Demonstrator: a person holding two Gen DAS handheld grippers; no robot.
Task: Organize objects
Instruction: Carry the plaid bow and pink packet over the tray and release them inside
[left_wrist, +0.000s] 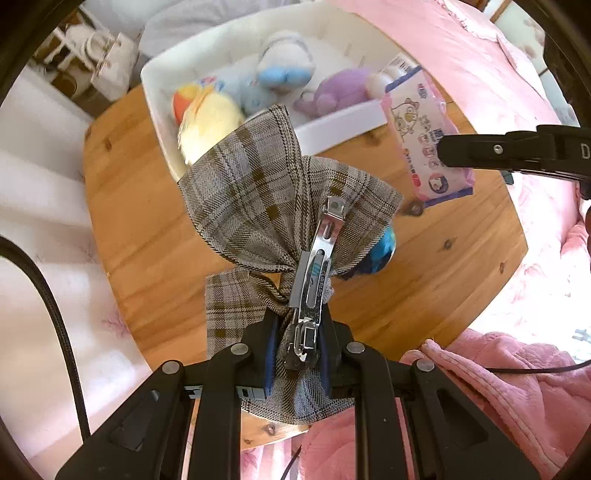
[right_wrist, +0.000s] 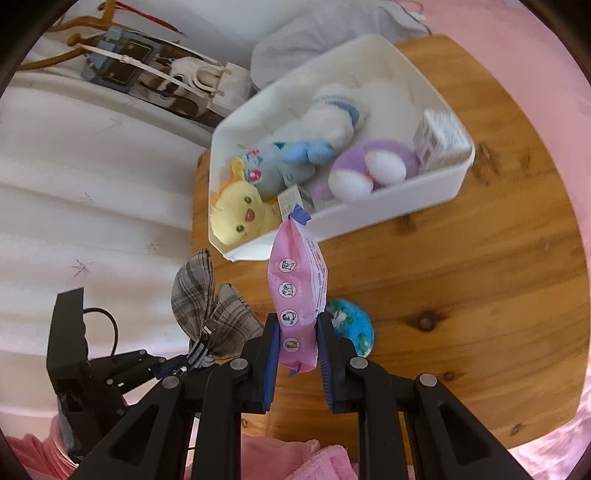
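Above a round wooden table (right_wrist: 461, 266), the left gripper (left_wrist: 295, 354) pinched a plaid bow (left_wrist: 266, 199) by its metal clip (left_wrist: 317, 266), whose stamped lettering was too small to read. The right gripper (right_wrist: 297, 354) clamped a pink wipes pack (right_wrist: 299, 295) printed with cartoon icons. Behind them a white bin (right_wrist: 388, 218) held four plush toys and a small box (right_wrist: 439, 140); a blue ball (right_wrist: 351, 325) lay on the table.

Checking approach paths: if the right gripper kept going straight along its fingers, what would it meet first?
Probably the near wall of the white bin. The right gripper is shut on the pink wipes pack, whose far end already points at that wall; depth is unclear.
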